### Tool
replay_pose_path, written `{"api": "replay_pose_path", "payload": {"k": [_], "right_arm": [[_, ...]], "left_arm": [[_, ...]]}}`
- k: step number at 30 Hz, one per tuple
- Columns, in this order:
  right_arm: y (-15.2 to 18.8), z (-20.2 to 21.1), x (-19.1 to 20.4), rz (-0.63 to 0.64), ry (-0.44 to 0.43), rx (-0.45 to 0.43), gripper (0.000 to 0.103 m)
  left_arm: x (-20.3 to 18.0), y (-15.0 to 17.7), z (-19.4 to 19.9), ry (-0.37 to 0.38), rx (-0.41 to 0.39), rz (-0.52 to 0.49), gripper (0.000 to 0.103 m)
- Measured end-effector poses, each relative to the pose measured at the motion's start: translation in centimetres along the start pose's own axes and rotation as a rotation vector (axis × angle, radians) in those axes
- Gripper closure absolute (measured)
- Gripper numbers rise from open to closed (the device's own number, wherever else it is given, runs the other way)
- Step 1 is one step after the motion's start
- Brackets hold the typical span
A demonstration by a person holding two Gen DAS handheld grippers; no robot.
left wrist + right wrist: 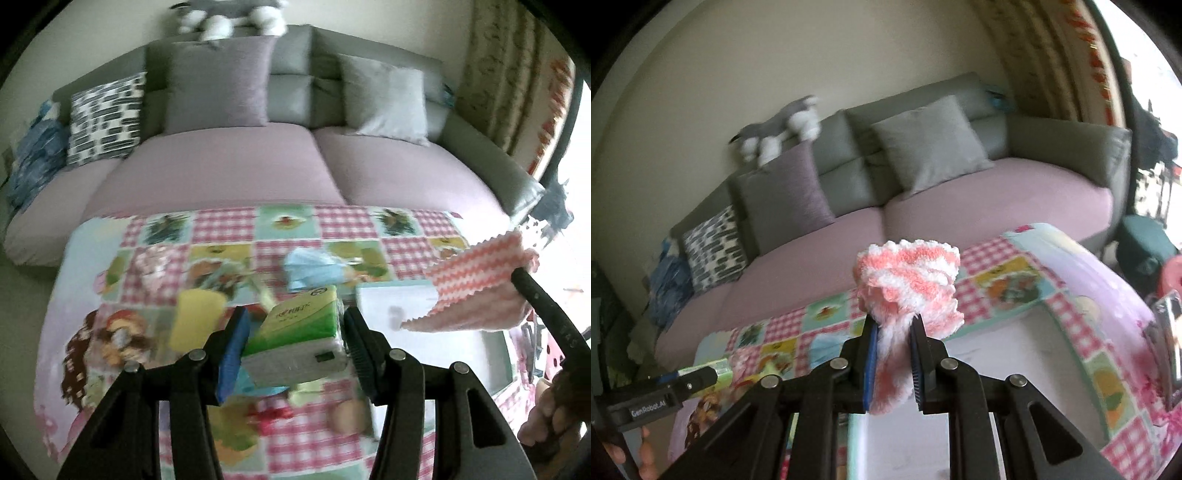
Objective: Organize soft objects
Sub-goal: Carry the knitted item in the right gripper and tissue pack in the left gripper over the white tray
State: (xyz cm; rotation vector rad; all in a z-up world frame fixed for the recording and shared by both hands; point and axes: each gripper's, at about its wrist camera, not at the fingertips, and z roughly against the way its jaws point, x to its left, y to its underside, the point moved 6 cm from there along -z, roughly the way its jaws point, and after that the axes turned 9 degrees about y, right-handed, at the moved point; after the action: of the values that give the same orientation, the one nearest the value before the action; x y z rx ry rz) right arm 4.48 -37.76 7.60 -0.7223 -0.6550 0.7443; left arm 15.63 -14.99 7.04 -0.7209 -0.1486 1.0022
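My left gripper [293,332] is shut on a green and white tissue pack [295,332] and holds it above the patterned tablecloth [166,236]. My right gripper [894,325] is shut on a pink and white zigzag cloth [908,280]; the cloth also shows in the left wrist view [476,280], hanging over a white bin [391,302]. A yellow sponge [195,317] and a crumpled blue cloth [310,266] lie on the table. The left gripper's finger [698,378] with the tissue pack [718,367] shows at the right wrist view's lower left.
A sofa [229,166] with several cushions stands behind the table, with a grey plush toy [229,14] on its back. The white bin [997,354] with a teal rim sits below my right gripper. Curtains [517,92] hang at the right.
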Motion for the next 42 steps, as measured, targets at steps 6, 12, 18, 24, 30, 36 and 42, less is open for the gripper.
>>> {"api": "replay_pose_path", "payload": {"k": [6, 12, 18, 24, 30, 36, 42], "right_arm": [[-0.6, -0.9, -4.7, -0.073, 0.074, 0.002, 0.086], [-0.1, -2.8, -7.0, -0.055, 0.165, 0.034, 0.086], [3.5, -8.0, -7.6, -0.019, 0.201, 0.217, 0.086], [4.9, -8.9, -8.4, -0.015, 0.233, 0.284, 0.085], [6.3, -10.2, -9.1, -0.015, 0.254, 0.355, 0.085], [7.4, -11.4, -9.3, -0.015, 0.262, 0.404, 0.084], [7.4, -11.3, -9.1, 0.006, 0.278, 0.419, 0.082]], "left_arm": [[-5.7, -0.7, -3.5, 0.063, 0.025, -0.078, 0.049], [-9.6, -0.1, -7.7, 0.107, 0.076, -0.152, 0.049], [-11.1, 2.3, -13.9, 0.094, 0.167, -0.211, 0.049], [-11.6, 4.2, -17.0, 0.115, 0.212, -0.215, 0.049], [-12.1, 5.2, -18.7, 0.105, 0.234, -0.224, 0.049], [-11.9, 5.9, -19.7, 0.09, 0.242, -0.229, 0.049], [-11.8, 5.9, -19.3, 0.09, 0.243, -0.213, 0.049]]}}
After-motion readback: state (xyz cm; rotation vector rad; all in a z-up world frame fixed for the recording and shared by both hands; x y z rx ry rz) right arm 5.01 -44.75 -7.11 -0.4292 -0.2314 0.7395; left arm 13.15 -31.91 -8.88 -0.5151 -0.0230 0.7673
